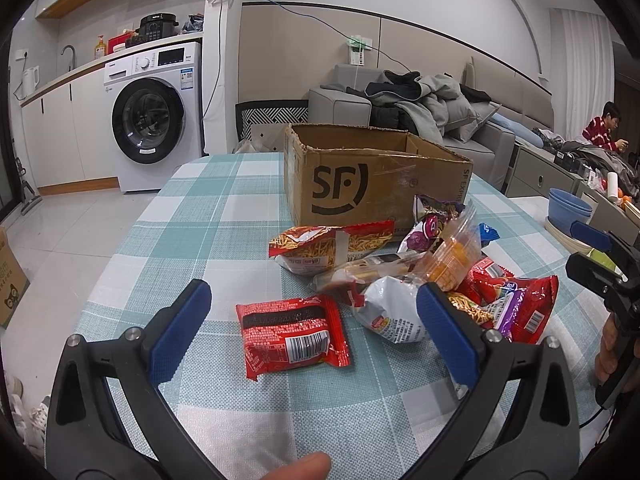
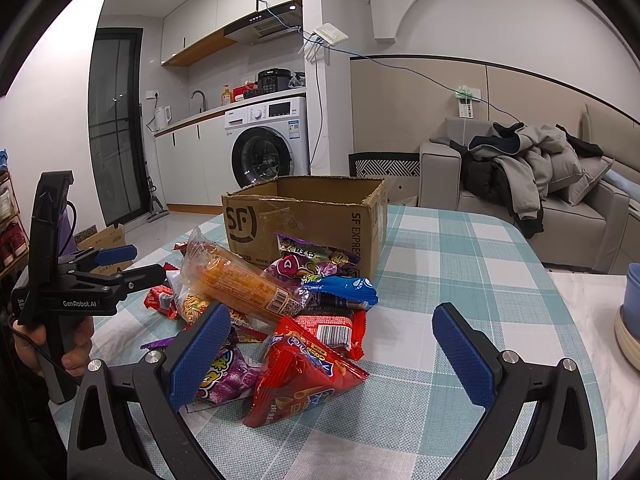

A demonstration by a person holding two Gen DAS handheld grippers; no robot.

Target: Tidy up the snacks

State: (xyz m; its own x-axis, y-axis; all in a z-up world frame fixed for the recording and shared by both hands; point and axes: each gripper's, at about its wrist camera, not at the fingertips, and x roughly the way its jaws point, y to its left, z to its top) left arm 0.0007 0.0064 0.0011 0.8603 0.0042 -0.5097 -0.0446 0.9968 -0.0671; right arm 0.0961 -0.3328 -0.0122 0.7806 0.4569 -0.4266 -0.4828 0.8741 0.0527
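Observation:
An open cardboard box (image 1: 376, 176) (image 2: 304, 220) stands on the checked tablecloth. In front of it lies a pile of snack packets (image 1: 420, 272) (image 2: 280, 300). A flat red packet with a barcode (image 1: 292, 336) lies apart from the pile, between the fingers of my open left gripper (image 1: 314, 332), which hovers over it. My right gripper (image 2: 332, 354) is open above a red puffed snack bag (image 2: 304, 380) at the near edge of the pile. A long orange packet (image 2: 244, 284) rests on top of the heap. Each gripper shows in the other's view (image 2: 136, 264) (image 1: 580, 250).
The checked table (image 1: 200, 220) (image 2: 460, 248) ends at a tiled floor on the left. Blue bowls (image 1: 568, 208) (image 2: 632, 292) stand on a white surface at the right. A grey sofa with clothes (image 2: 532, 176) and a washing machine (image 1: 156, 116) lie beyond. A person sits far right (image 1: 604, 124).

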